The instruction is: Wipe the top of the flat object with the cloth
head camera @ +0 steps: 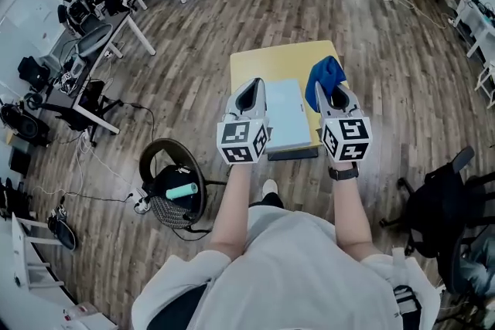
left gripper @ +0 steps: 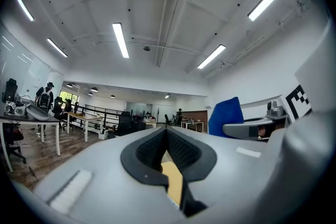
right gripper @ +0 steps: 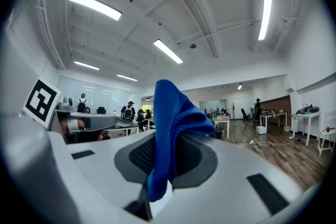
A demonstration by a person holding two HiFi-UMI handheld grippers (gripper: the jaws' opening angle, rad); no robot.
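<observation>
A flat pale grey slab (head camera: pixel 287 117) lies on the small yellow table (head camera: pixel 271 64), near its front edge. My right gripper (head camera: pixel 335 91) hovers over the slab's right side, shut on a blue cloth (head camera: pixel 324 76). In the right gripper view that cloth (right gripper: pixel 172 122) sticks up from between the pads of the right gripper (right gripper: pixel 167 140). My left gripper (head camera: pixel 250 90) hovers over the slab's left edge. Its jaws are shut with nothing in them in the left gripper view (left gripper: pixel 166 131), where the cloth (left gripper: pixel 226 116) shows to the right. Both grippers tilt upward toward the ceiling.
A black round stool (head camera: pixel 172 190) with a teal roll on it stands left of the person. At the right is a black office chair (head camera: pixel 442 201). Desks (head camera: pixel 100 39) and chairs line the far left and back. Wooden floor surrounds the table.
</observation>
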